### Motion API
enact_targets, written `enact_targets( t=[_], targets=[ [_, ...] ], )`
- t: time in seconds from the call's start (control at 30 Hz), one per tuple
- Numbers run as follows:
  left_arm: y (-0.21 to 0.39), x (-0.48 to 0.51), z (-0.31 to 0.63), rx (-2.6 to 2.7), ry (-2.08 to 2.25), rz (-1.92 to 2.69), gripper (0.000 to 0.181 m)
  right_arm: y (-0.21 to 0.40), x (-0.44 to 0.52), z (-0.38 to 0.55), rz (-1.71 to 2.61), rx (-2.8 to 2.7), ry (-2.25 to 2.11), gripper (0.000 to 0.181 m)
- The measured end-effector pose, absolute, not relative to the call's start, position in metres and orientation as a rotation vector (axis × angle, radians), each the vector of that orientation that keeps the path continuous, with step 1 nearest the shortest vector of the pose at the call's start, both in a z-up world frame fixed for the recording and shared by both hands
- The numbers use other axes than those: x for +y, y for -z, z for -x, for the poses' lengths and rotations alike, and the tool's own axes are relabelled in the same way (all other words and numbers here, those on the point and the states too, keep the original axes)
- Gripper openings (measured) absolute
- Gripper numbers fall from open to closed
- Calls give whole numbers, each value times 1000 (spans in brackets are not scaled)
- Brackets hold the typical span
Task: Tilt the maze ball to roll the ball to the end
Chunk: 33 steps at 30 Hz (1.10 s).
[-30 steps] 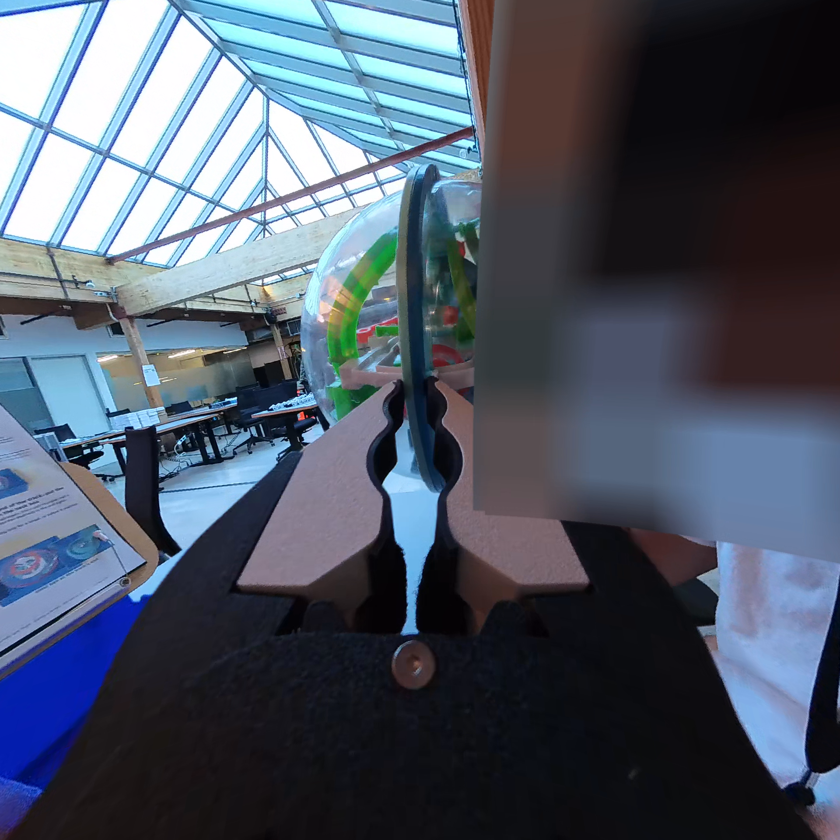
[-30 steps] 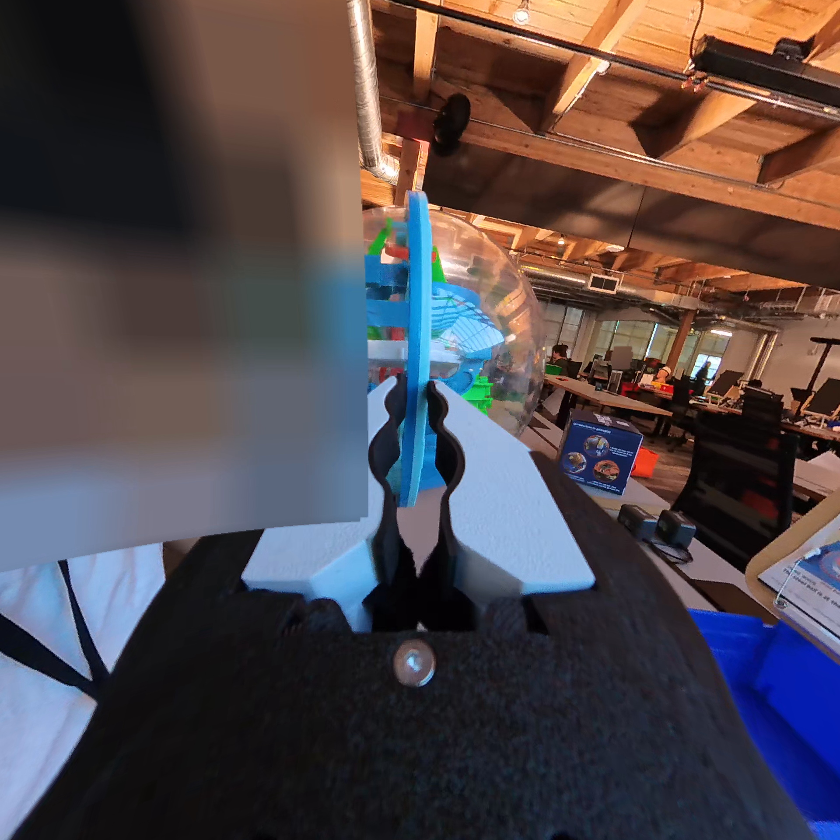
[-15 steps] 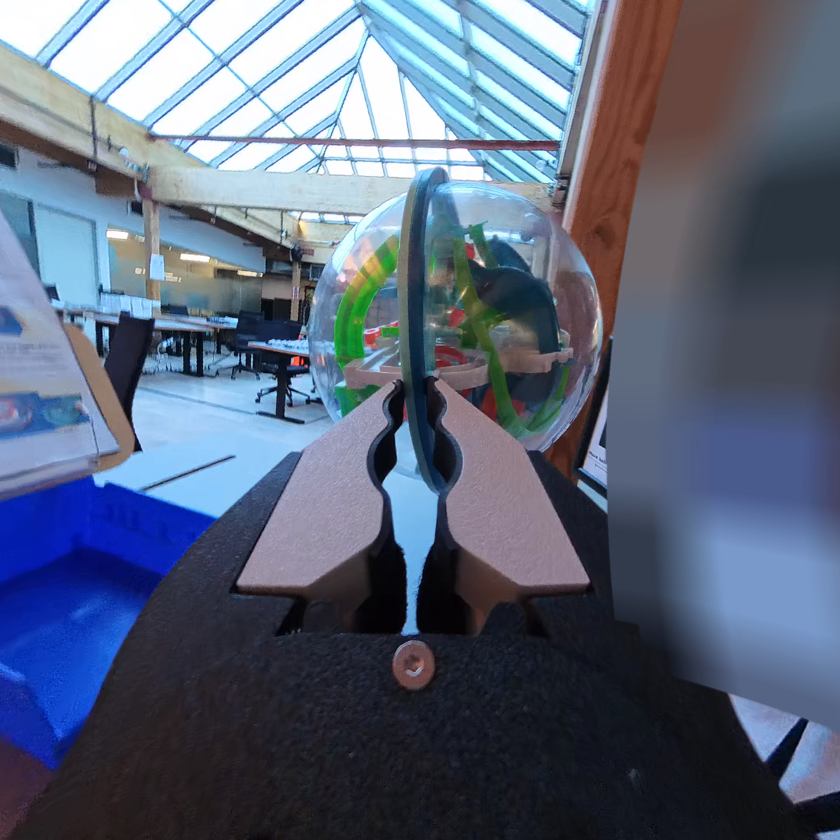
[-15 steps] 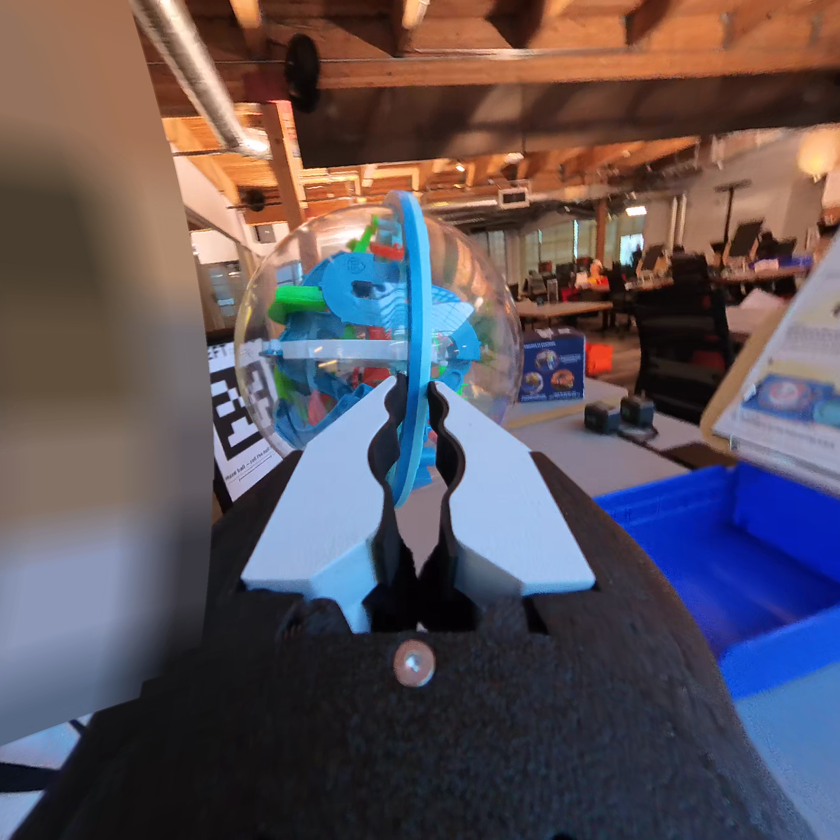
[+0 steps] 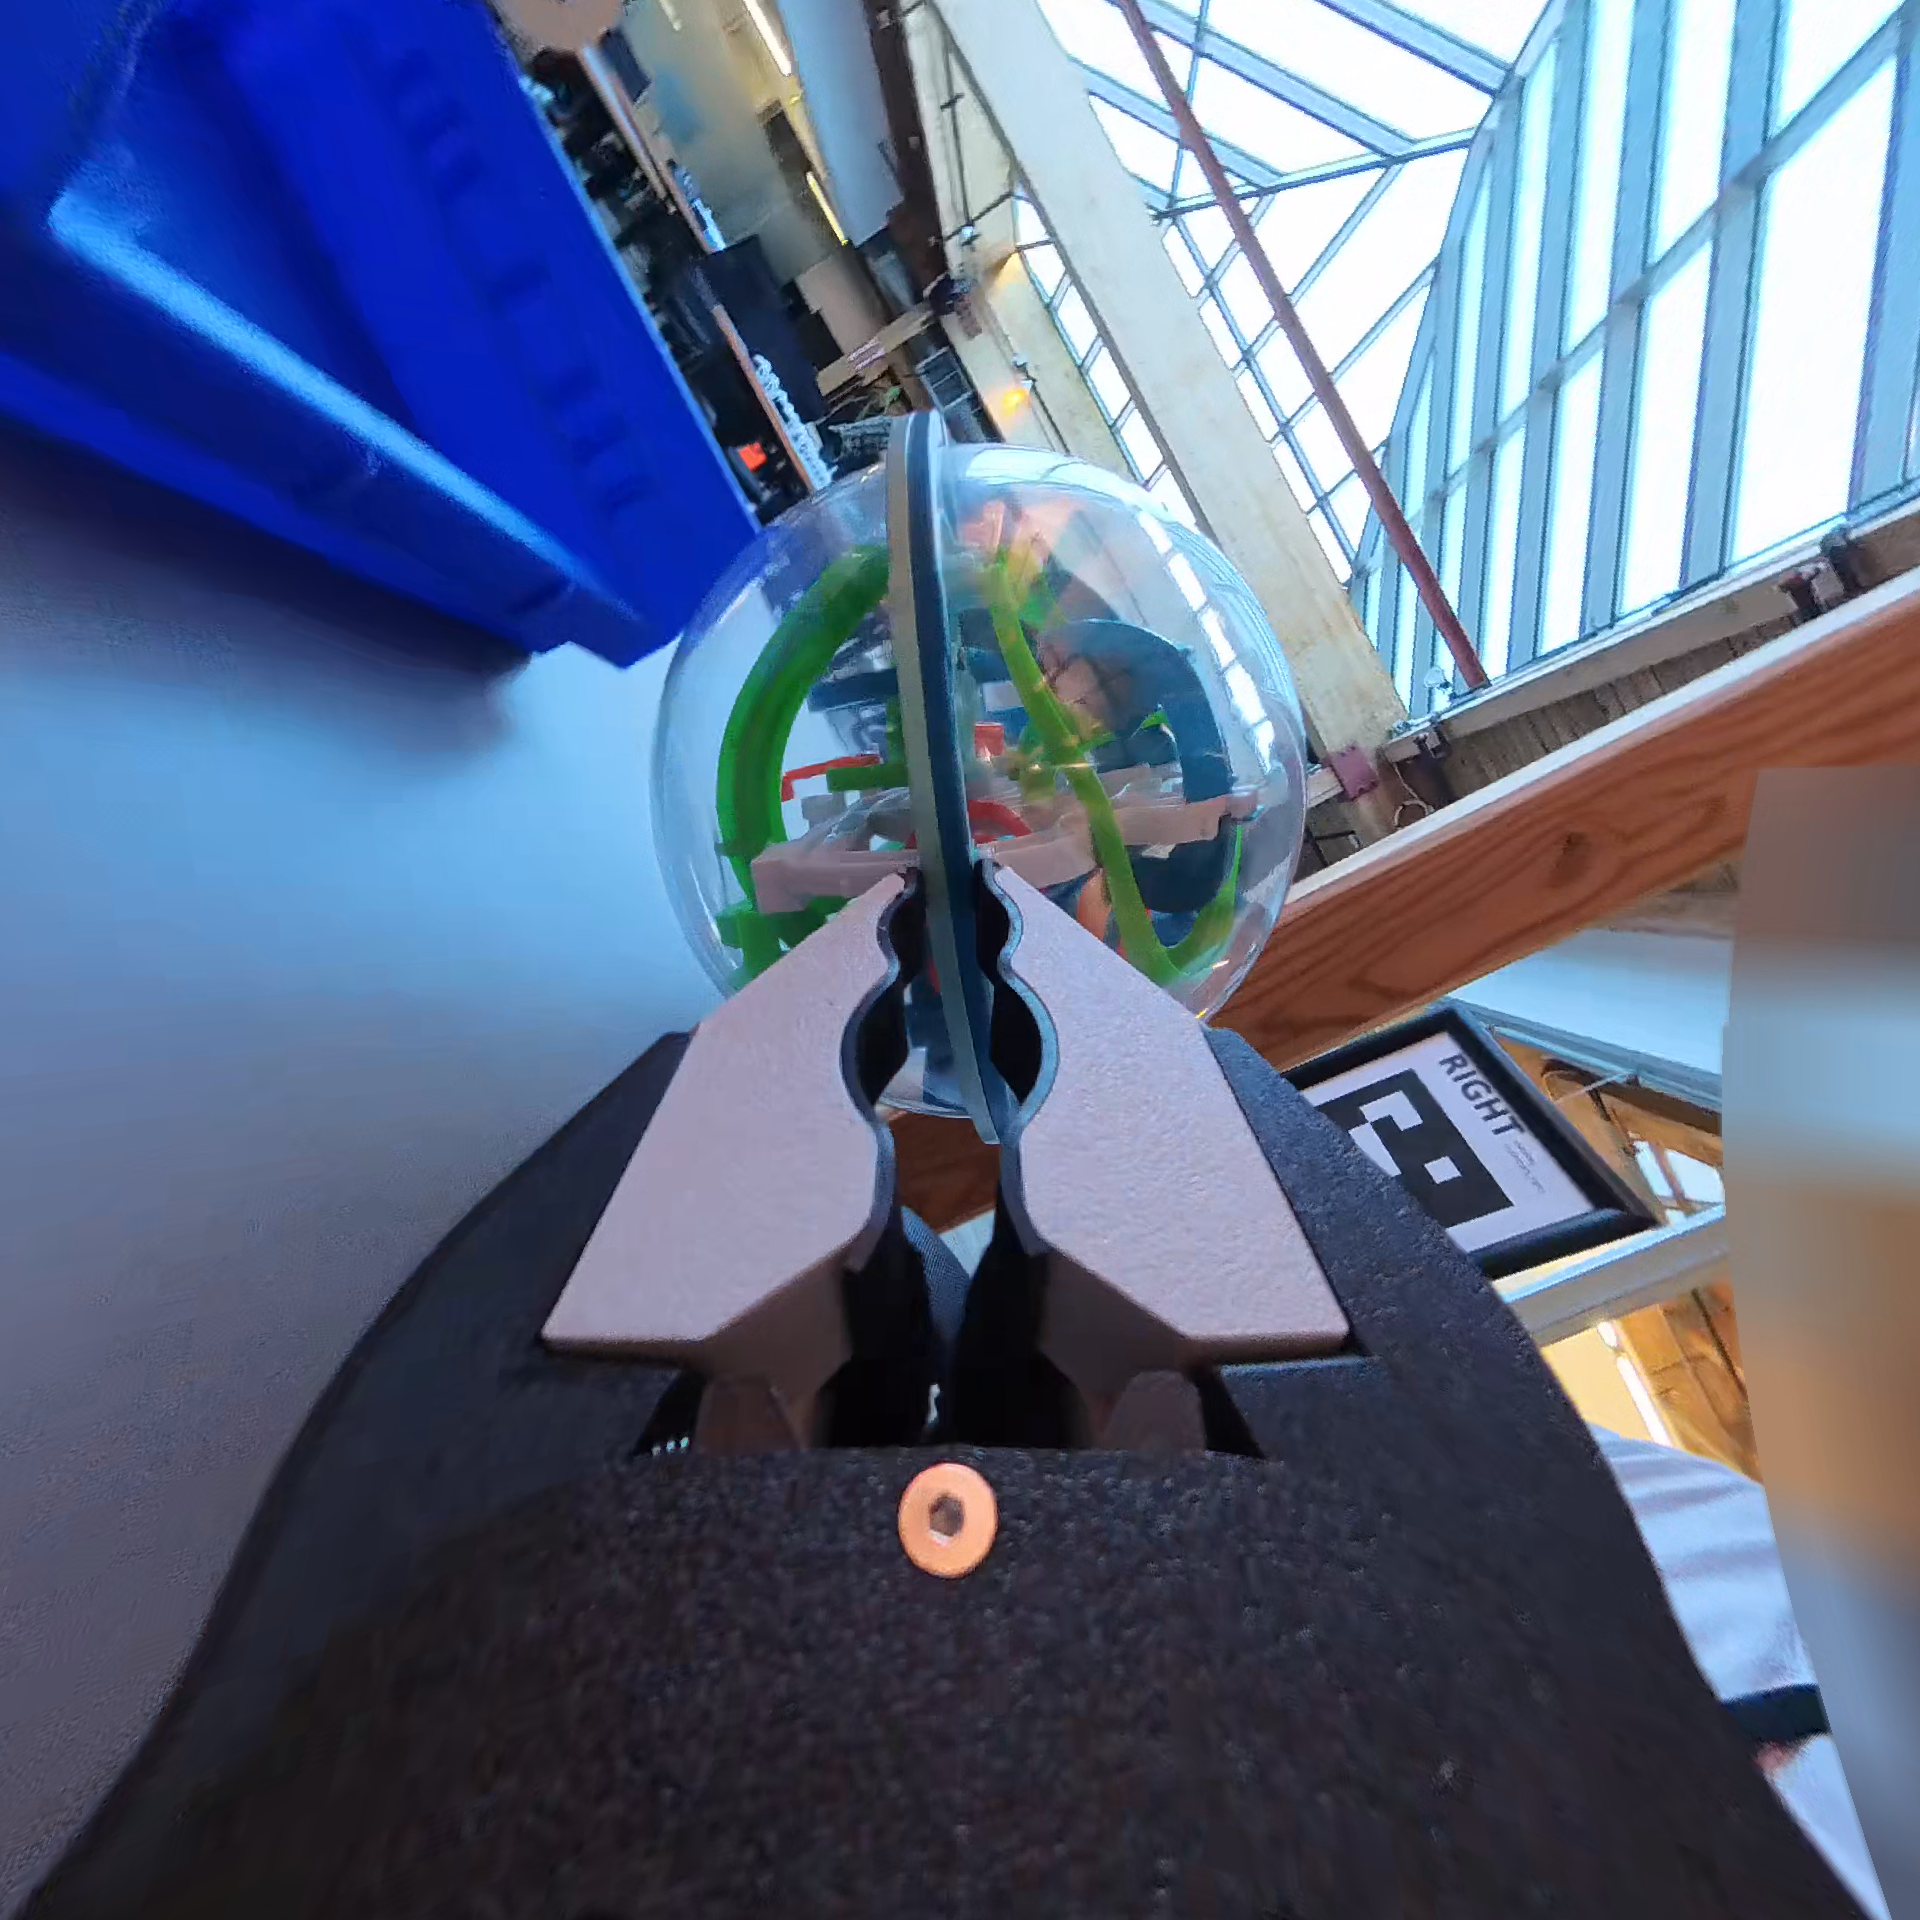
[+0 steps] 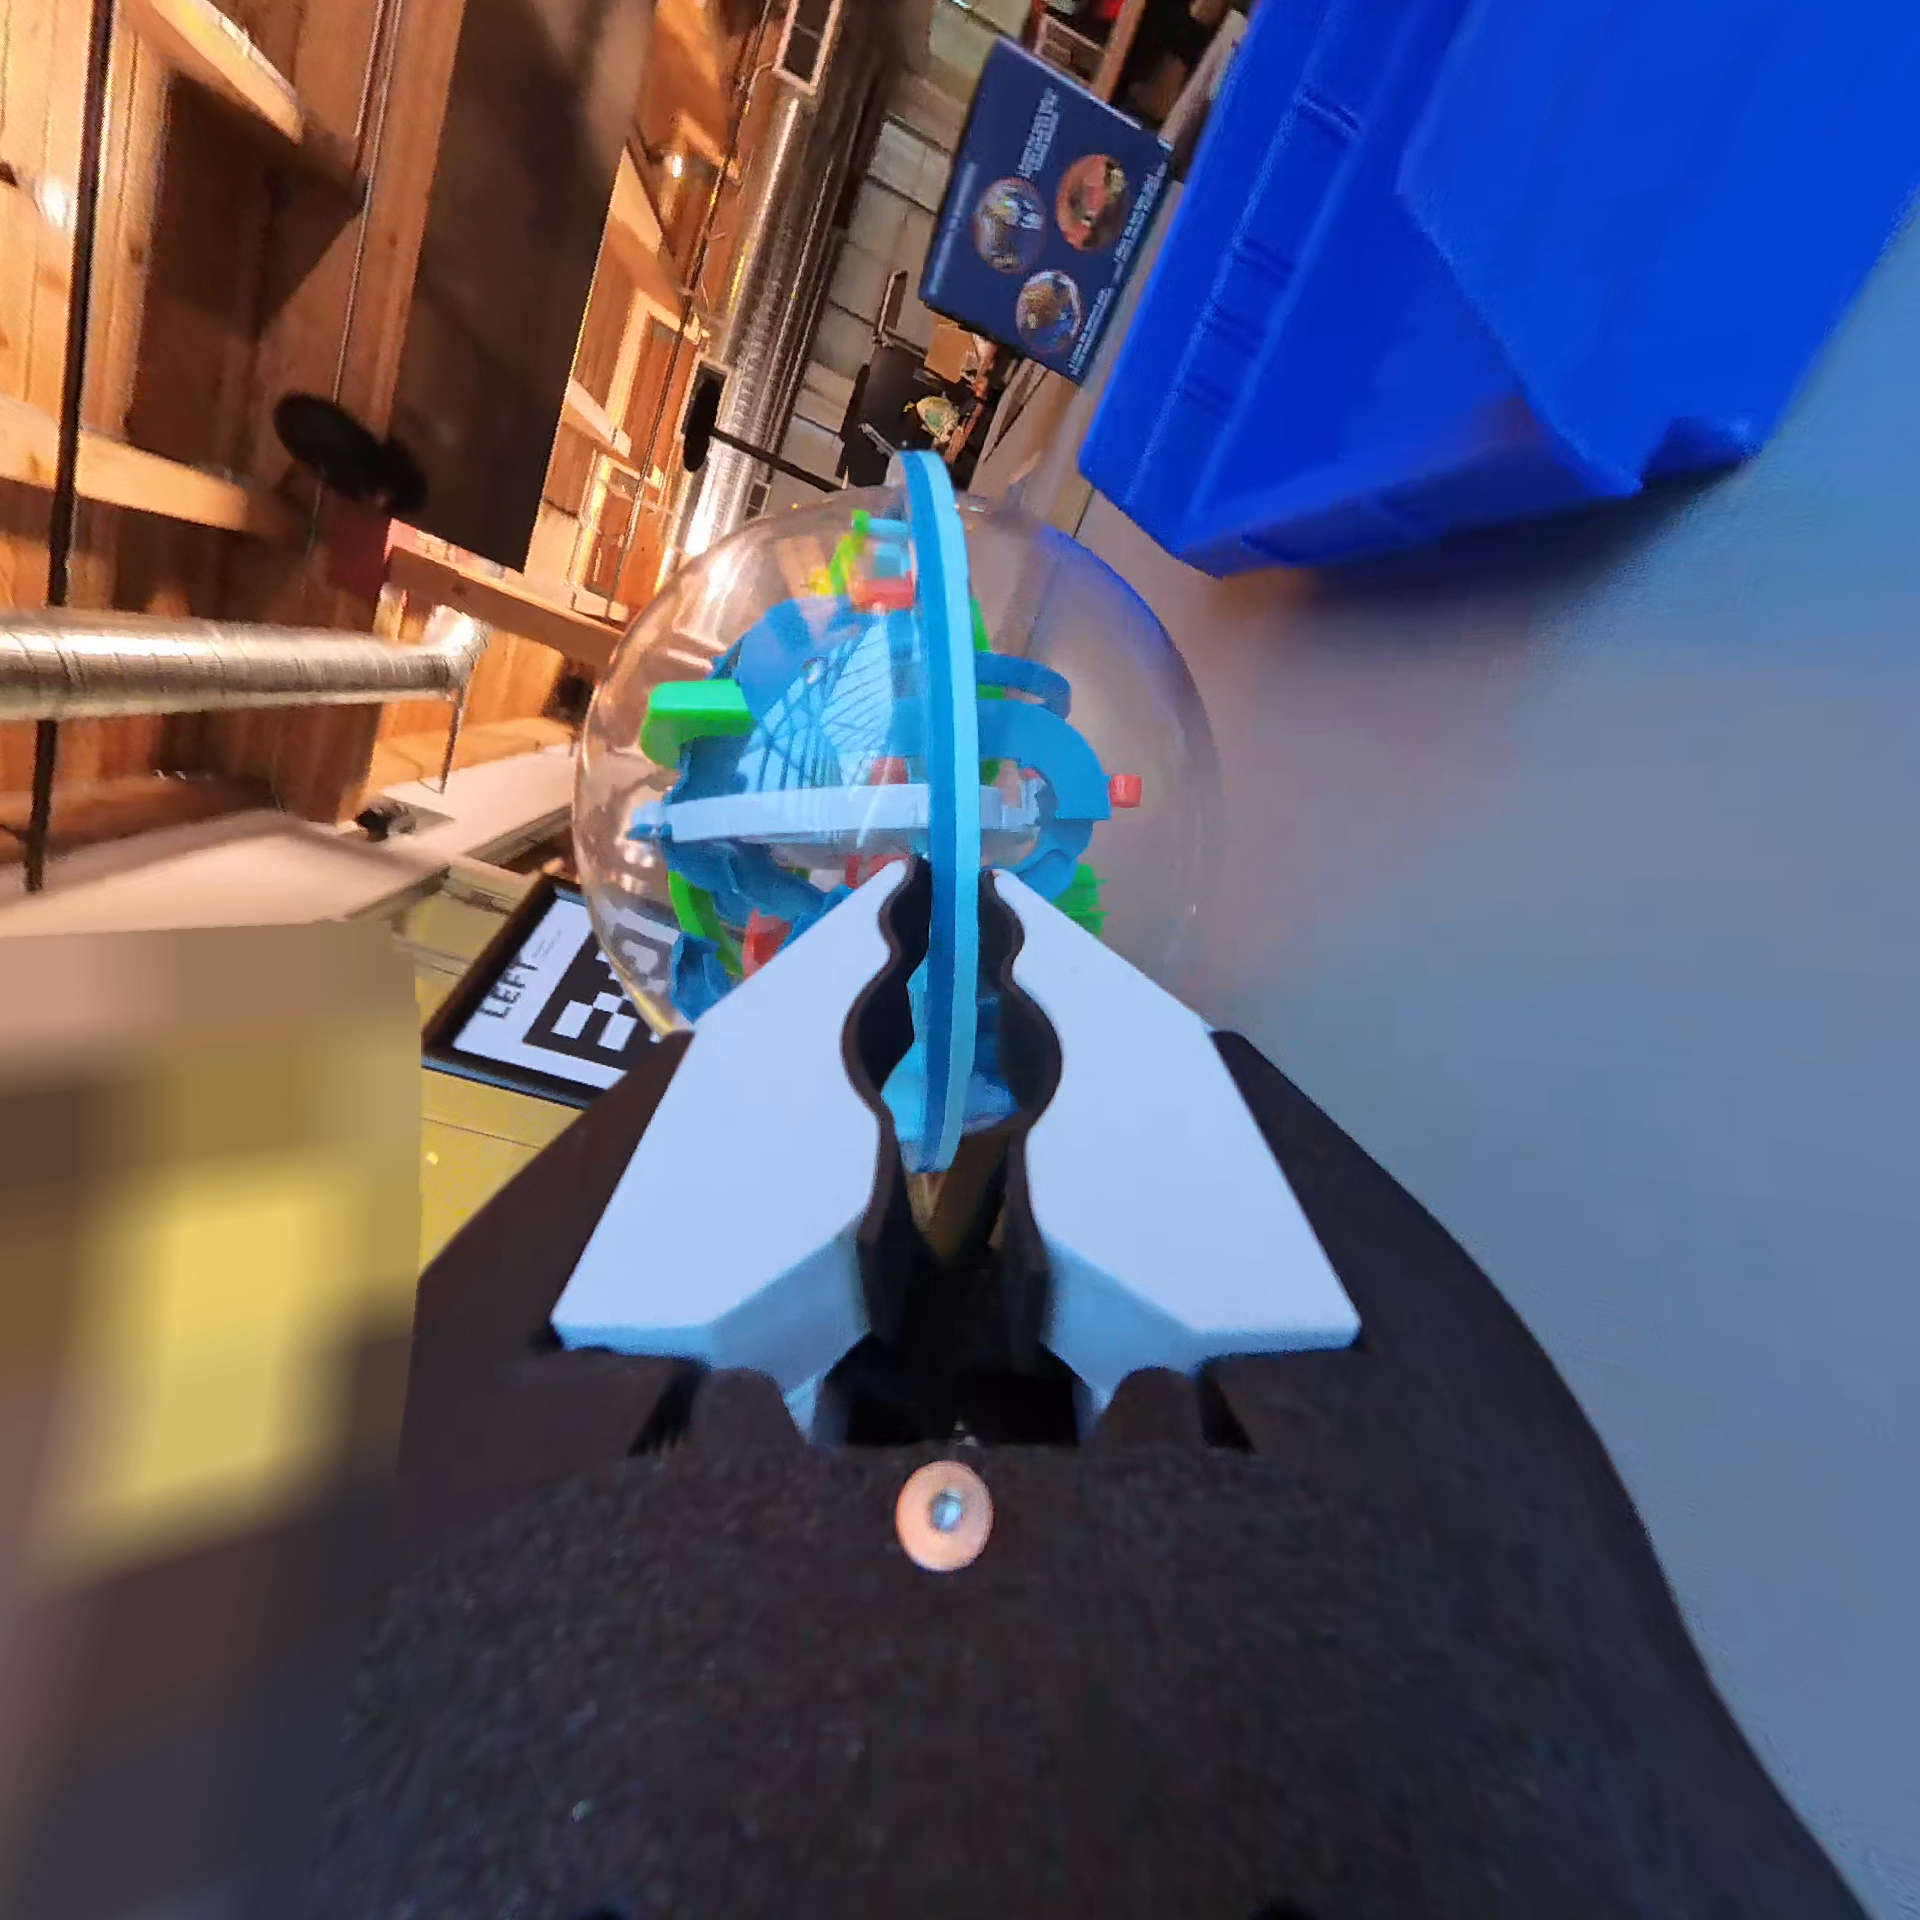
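Observation:
The maze ball (image 5: 977, 717) is a clear sphere with green, blue, red and pale tracks inside and a flat blue ring around its middle. In the left wrist view my left gripper (image 5: 945, 894) is shut on the ring's edge, both pads pressed on it. In the right wrist view the maze ball (image 6: 894, 769) shows from the other side, and my right gripper (image 6: 951, 883) is shut on the blue ring (image 6: 940, 831) too. The ball is held in the air between both grippers, strongly rolled to one side. The small ball inside is not clear to me.
A blue bin (image 5: 312, 312) stands on the pale table (image 5: 260, 935); it also shows in the right wrist view (image 6: 1507, 260). A framed marker card (image 5: 1455, 1143) stands behind, as does another card (image 6: 551, 997). A dark blue box (image 6: 1039, 208) sits far off. A wooden beam (image 5: 1558, 862) is near.
Both grippers have rolled the maze ball steeply sideways while keeping their hold on the ring; the room has swung from upright to heavily tilted, and the blue bin now fills an upper corner.

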<state>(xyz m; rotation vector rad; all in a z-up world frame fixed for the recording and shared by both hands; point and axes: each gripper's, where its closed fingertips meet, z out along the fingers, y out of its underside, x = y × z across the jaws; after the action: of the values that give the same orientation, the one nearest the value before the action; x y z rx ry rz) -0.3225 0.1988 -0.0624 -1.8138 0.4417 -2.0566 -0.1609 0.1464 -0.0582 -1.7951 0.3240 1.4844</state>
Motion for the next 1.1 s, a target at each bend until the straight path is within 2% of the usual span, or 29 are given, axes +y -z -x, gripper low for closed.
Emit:
enact_targets(
  t=[0.27, 0.6, 1.1],
  targets=[
    [92, 200, 313, 303, 2020, 2047, 8, 85, 148, 151, 1937, 471, -1510, 8],
    [96, 201, 293, 269, 2066, 2105, 8, 88, 149, 131, 1994, 565, -1525, 8],
    [71, 183, 264, 240, 2282, 1866, 8, 13, 159, 105, 2110, 339, -1218, 8]
  ],
)
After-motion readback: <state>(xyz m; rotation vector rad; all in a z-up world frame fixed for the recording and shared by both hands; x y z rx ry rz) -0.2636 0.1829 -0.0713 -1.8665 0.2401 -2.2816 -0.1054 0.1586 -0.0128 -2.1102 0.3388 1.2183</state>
